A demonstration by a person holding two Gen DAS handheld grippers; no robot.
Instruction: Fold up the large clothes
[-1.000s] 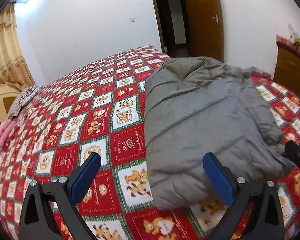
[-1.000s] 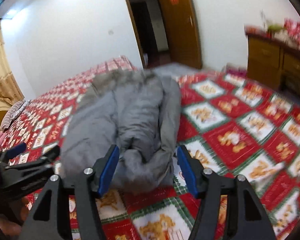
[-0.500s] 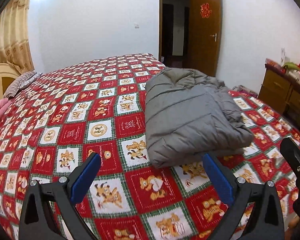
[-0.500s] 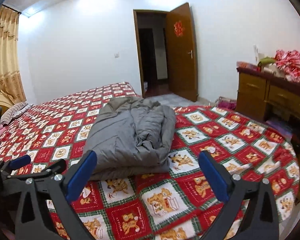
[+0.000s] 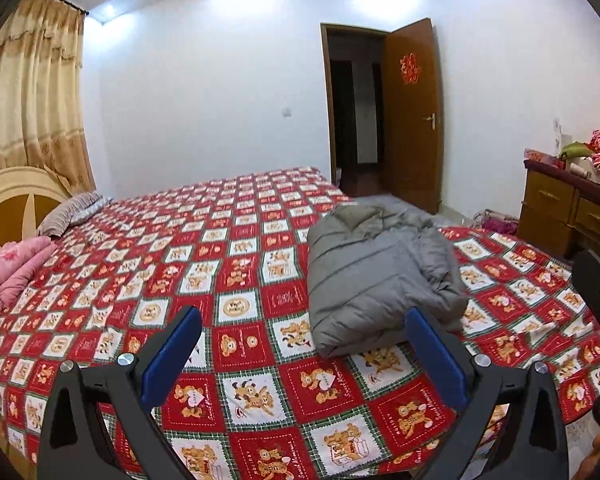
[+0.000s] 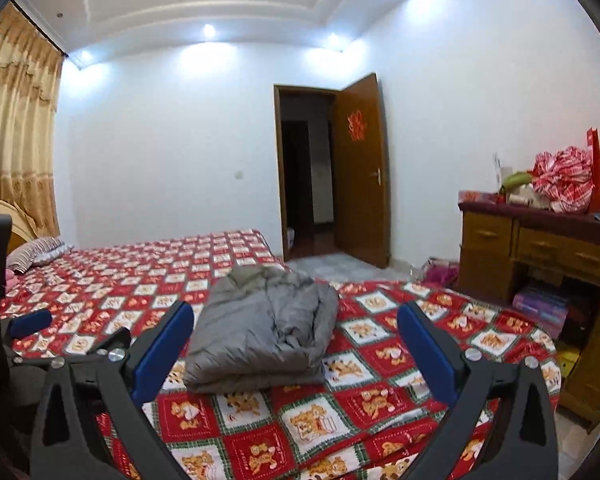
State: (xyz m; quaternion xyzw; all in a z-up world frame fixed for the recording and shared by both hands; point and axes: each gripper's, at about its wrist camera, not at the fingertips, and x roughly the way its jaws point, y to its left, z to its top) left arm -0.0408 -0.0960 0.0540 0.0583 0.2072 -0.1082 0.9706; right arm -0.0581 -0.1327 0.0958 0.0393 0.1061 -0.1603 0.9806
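Note:
A grey padded jacket lies folded into a thick bundle on the red bear-print bedspread, near the bed's foot. It also shows in the right wrist view. My left gripper is open and empty, held above the bed's near edge, short of the jacket. My right gripper is open and empty, also back from the jacket. The left gripper's blue pad shows at the left of the right wrist view.
A pink blanket and a striped pillow lie by the headboard. A wooden dresser with red bags stands on the right. An open door is at the far wall. Curtains hang on the left.
Both grippers have pulled back and risen away from the jacket, which stays folded on the bed. The right gripper's jaws have opened wider.

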